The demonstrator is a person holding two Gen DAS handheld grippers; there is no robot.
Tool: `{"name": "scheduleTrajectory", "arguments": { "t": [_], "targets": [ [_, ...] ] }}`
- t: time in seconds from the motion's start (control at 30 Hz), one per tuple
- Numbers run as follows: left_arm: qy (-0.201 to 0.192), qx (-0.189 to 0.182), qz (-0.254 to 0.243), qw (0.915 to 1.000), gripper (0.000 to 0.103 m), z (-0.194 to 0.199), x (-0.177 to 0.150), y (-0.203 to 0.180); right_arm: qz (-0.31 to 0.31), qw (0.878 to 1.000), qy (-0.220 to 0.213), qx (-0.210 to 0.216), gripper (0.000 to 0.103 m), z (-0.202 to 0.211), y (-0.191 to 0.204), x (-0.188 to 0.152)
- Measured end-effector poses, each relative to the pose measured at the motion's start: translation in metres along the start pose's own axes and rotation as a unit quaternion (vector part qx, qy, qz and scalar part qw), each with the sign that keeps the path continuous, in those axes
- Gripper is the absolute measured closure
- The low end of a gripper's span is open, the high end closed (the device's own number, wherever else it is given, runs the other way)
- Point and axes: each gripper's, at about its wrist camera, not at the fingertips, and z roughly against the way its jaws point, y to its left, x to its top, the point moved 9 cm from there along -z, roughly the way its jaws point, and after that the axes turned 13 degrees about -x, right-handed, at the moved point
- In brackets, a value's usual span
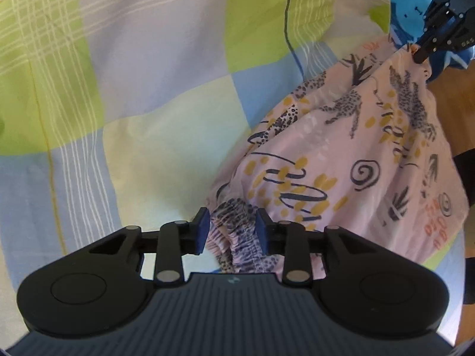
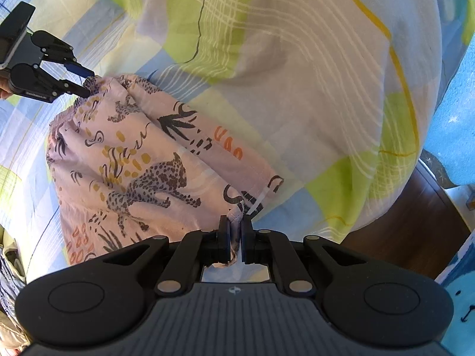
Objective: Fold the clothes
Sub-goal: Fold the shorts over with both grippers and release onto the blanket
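Observation:
A pink garment [image 1: 341, 148] printed with leopards and plants lies spread on a checked bedsheet [image 1: 133, 118]. My left gripper [image 1: 231, 231] is shut on its gathered elastic waistband, which bunches between the blue pads. In the right wrist view that same left gripper [image 2: 87, 83] shows at the upper left, pinching the waistband end of the garment [image 2: 142, 163]. My right gripper [image 2: 236, 237] is shut on the opposite hem corner, its pads nearly together with a thin fold between them. It appears small at the top right of the left wrist view as the right gripper [image 1: 417, 55].
The bedsheet [image 2: 297, 74] is green, blue, cream and lilac with wrinkles. A blue plush toy [image 1: 412, 6] sits beyond the bed's edge. Wooden floor [image 2: 400, 237] and a blue rug [image 2: 451, 136] lie past the bed's right side.

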Motion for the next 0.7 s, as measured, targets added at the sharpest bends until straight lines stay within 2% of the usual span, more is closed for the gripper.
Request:
{"name": "scheduleTrajectory", "arguments": {
  "t": [0.07, 0.3, 0.47, 0.63, 0.7],
  "targets": [
    [0.002, 0.005, 0.002, 1.0000, 0.098, 0.002, -0.003, 0.001, -0.002, 1.000, 0.001, -0.002, 0.097, 0.001, -0.001, 0.001],
    [-0.052, 0.025, 0.047, 0.9972, 0.099, 0.045, -0.013, 0.011, -0.014, 0.999, -0.032, -0.010, 0.098, 0.025, -0.003, 0.018],
    [-0.061, 0.036, 0.079, 0.9944, 0.100, 0.033, -0.009, 0.026, -0.018, 0.998, -0.045, -0.028, 0.098, 0.014, -0.010, 0.033],
    [-0.050, 0.054, 0.090, 0.9932, 0.099, 0.011, -0.008, 0.038, -0.019, 0.999, -0.018, -0.031, 0.098, -0.012, -0.016, 0.029],
    [-0.047, 0.066, 0.096, 0.9921, 0.095, 0.009, -0.009, 0.040, -0.011, 0.999, -0.013, -0.037, 0.094, -0.015, -0.018, 0.027]
  ]
}}
